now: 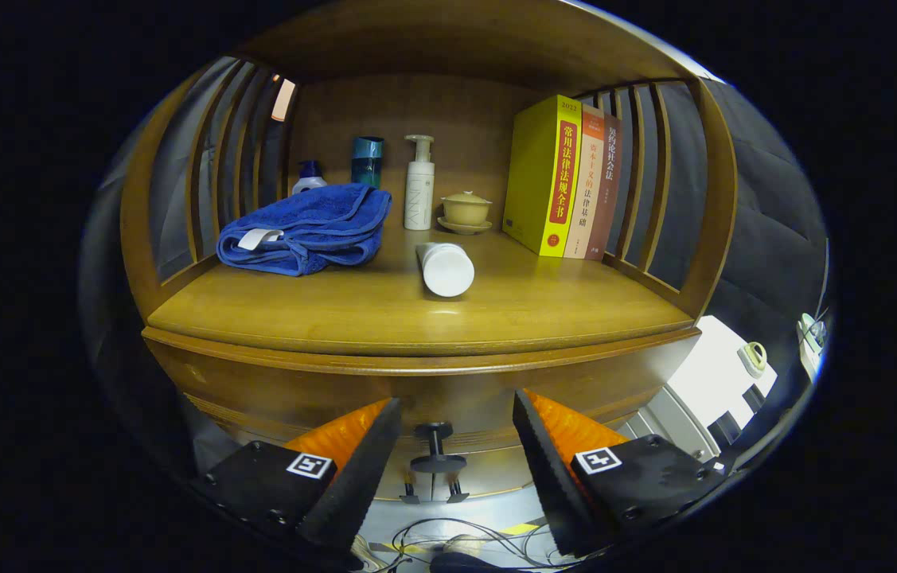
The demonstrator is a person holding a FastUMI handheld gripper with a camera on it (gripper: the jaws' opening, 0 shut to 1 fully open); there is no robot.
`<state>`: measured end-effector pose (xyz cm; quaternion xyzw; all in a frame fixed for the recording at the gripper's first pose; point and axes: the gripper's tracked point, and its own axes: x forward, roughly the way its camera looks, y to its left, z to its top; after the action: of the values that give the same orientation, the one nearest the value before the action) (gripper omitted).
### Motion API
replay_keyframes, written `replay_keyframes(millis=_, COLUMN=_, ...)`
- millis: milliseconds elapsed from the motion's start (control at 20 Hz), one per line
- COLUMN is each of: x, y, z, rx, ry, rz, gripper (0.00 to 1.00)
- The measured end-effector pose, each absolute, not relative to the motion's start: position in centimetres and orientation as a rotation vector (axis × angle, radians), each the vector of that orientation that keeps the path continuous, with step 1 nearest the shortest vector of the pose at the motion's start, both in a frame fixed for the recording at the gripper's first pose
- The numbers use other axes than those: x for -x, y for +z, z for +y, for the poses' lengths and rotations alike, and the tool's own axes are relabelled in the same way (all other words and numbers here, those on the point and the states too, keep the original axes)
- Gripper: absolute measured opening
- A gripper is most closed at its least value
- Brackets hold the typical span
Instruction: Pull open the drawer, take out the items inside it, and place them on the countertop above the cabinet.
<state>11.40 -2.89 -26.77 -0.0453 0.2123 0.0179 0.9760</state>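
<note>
Jaws wide apart, gripper [456, 434] holding nothing; the drawer knob [435, 447] sits between them, untouched, on the drawer [464, 477] front, which looks closed. Above, surface [337, 310] w/ white tube [444, 268] lying nearest the edge, blue towel [305, 229] beside it, pump bottle [419, 185], lidded cup [466, 210] & books [563, 179] at back.

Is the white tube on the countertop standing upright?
No. The white tube lies on its side on the countertop, beyond the open gripper.
</note>
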Motion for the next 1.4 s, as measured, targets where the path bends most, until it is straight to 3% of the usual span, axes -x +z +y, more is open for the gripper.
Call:
replay_keyframes(millis=600, x=-10.4, y=-25.0, z=-3.0, rx=0.059, ry=0.020, rz=0.406, gripper=0.96)
replay_keyframes(millis=1200, x=-5.1, y=-6.5, z=-3.4, rx=0.069, ry=0.038, rz=0.130, gripper=0.96)
replay_keyframes(millis=1400, x=-2.5, y=-3.5, z=-3.0, rx=0.068, ry=0.062, rz=0.124, gripper=0.96)
